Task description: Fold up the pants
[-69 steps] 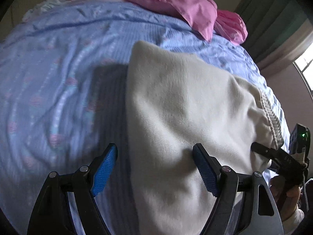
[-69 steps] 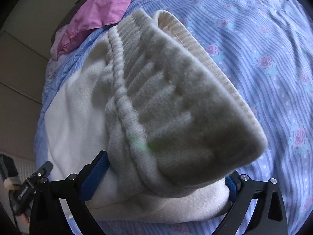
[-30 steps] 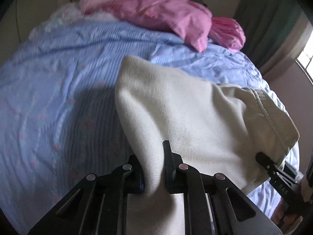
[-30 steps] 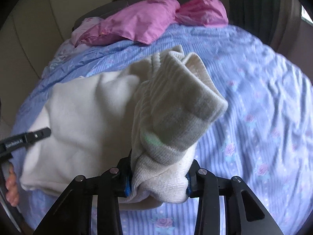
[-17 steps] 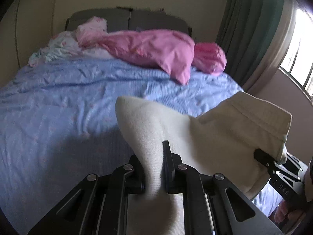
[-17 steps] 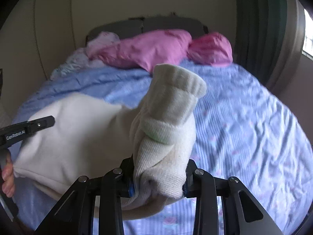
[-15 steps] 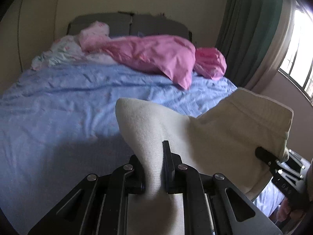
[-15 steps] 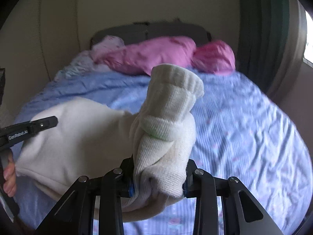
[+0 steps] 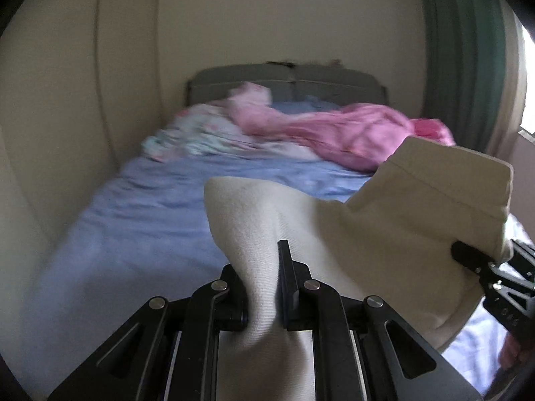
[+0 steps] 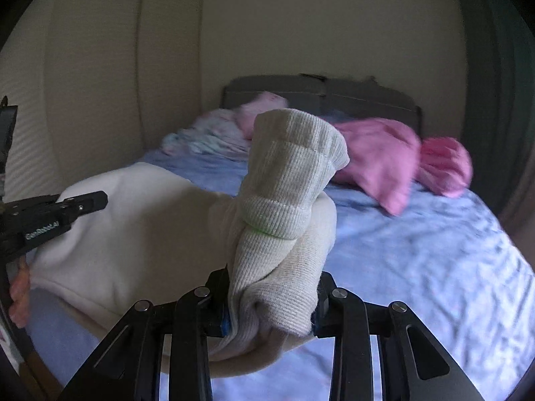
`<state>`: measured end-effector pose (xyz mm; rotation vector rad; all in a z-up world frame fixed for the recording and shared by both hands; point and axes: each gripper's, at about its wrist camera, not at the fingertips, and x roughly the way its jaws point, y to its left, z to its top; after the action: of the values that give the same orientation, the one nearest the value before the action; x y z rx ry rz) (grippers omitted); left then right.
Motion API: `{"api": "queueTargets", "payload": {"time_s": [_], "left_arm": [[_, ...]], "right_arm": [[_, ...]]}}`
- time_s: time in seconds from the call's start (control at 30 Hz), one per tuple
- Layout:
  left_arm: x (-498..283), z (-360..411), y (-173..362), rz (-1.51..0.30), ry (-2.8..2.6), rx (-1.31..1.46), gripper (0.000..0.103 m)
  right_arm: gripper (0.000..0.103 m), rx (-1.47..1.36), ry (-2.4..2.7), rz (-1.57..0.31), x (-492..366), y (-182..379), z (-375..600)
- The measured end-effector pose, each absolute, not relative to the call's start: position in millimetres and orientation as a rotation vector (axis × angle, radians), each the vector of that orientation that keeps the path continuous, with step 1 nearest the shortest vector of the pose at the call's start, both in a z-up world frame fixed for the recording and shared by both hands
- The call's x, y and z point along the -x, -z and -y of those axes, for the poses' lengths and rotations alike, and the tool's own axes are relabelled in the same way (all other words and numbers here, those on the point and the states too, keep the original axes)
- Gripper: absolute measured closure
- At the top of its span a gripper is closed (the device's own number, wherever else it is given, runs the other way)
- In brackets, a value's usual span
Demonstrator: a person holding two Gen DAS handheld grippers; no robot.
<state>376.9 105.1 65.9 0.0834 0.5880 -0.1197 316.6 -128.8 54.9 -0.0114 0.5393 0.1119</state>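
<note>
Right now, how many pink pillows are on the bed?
2. A larger pink pillow lies near the headboard, and a smaller, deeper pink pillow sits just to its right, toward the curtain side. The lifted pants may hide other bedding.

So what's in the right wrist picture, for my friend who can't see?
The right gripper pinches the ribbed end of cream pants, lifted above a blue bed. The left gripper holds their other side; pink bedding lies behind.
</note>
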Motion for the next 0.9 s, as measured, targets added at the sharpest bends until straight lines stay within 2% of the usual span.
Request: {"api": "queueTargets", "payload": {"time_s": [0.33, 0.4, 0.43, 0.53, 0.63, 0.67, 0.73, 0.77, 0.9], "left_arm": [[-456.2, -264.8, -52.6, -0.582, -0.220, -0.252, 0.089], [-479.3, -291.6, -34.0, -0.614, -0.302, -0.300, 0.087], [-492.1, -308.6, -20.3, -0.656, -0.345, -0.302, 0.082], [-513.2, -369.5, 34.1, -0.839, -0.487, -0.176, 0.068], [-491.6, -408.1, 70.9, -0.884, -0.562, -0.098, 0.066], [-482.9, -416.4, 77.5, -0.891, -0.572, -0.082, 0.065], [-464.4, -430.1, 85.1, -0.891, -0.588, -0.048, 0.062], [-453.3, -432.4, 85.5, -0.888, -0.581, -0.038, 0.056], [-425.1, -404.7, 73.5, -0.853, -0.522, -0.088, 0.047]], "right_arm": [[0.070, 0.031, -0.292, -0.476, -391.0, -36.3, -56.8], [0.070, 0.026, -0.309, -0.470, -400.2, -29.1, -93.1], [0.069, 0.030, -0.318, -0.471, -405.7, -23.0, -115.3], [0.059, 0.009, -0.351, -0.594, -433.1, 11.4, -166.1], [0.053, -0.078, -0.351, -0.873, -452.7, 67.3, -180.6], [0.049, -0.089, -0.343, -0.880, -448.9, 75.1, -178.2], [0.034, -0.056, -0.301, -0.850, -437.2, 88.3, -169.9], [0.033, -0.045, -0.282, -0.841, -433.9, 91.8, -165.2], [0.033, -0.119, -0.220, -0.931, -439.3, 102.9, -135.3]]}}
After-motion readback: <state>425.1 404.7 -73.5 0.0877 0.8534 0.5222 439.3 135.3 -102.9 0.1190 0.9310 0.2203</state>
